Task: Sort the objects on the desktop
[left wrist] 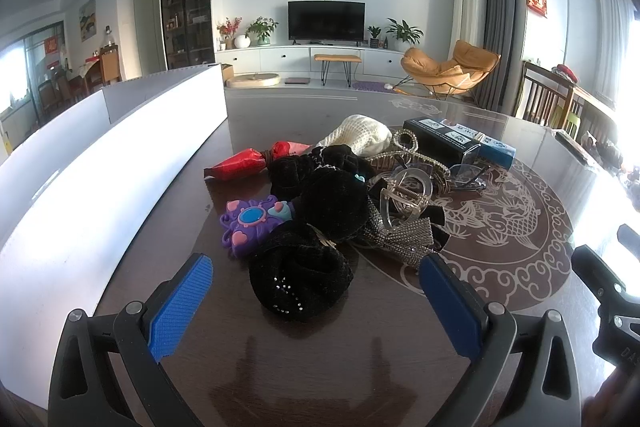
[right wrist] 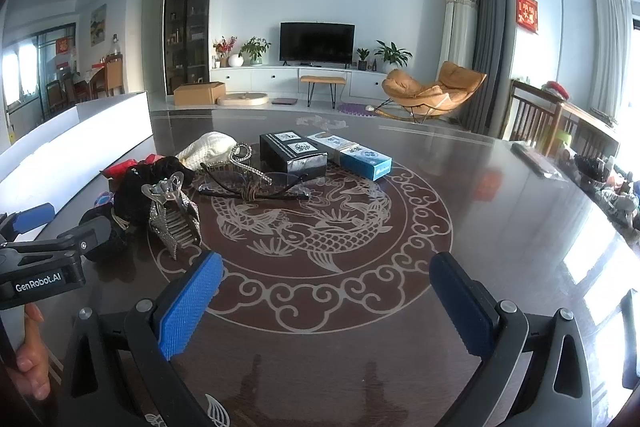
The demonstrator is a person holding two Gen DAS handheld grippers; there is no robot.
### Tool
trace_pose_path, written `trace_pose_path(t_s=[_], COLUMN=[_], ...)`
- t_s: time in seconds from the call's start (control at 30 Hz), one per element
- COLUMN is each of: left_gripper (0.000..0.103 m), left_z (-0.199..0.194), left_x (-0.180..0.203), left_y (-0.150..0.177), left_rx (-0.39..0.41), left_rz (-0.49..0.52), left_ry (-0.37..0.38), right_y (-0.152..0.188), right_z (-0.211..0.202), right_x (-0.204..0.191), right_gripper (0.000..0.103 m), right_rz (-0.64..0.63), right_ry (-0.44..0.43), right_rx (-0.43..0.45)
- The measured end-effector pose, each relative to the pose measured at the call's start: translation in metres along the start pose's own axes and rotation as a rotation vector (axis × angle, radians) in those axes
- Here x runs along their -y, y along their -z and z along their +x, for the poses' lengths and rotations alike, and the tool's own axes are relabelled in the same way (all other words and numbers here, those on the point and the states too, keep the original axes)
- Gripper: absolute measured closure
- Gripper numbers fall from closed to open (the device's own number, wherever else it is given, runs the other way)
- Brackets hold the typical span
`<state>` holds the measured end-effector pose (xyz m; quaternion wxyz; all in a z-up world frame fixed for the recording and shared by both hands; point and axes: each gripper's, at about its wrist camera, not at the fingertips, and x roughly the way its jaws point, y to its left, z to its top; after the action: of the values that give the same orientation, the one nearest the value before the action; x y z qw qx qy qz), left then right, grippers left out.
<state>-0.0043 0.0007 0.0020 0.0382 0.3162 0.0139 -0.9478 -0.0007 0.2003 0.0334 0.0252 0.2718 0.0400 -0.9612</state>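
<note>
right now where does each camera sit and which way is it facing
Left wrist: on the left tongs, low over the table, facing the hair-clip pile with a black scrunchie nearest; its open blue pads show, and the right tongs at the right edge.
Right wrist: on the right tongs, further right, facing the table's fish design; its open pads show, plus the left tongs and a hand at left.
Shared: pile, white bin, two boxes, TV room.
</note>
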Motion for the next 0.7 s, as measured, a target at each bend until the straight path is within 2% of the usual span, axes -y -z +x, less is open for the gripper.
trace_pose_path(t_s=[0.7], left_gripper=[0.0], left_z=[-0.0002], left_x=[-0.0005], left_y=[-0.0003], left_rx=[0.003], left_rz=[-0.009], left_ry=[0.001], right_y=[0.0003], right_z=[0.0099], right_x=[0.0006], right_gripper=[0.0], right_rz=[0.012], right_ry=[-0.013], right_rx=[-0.041])
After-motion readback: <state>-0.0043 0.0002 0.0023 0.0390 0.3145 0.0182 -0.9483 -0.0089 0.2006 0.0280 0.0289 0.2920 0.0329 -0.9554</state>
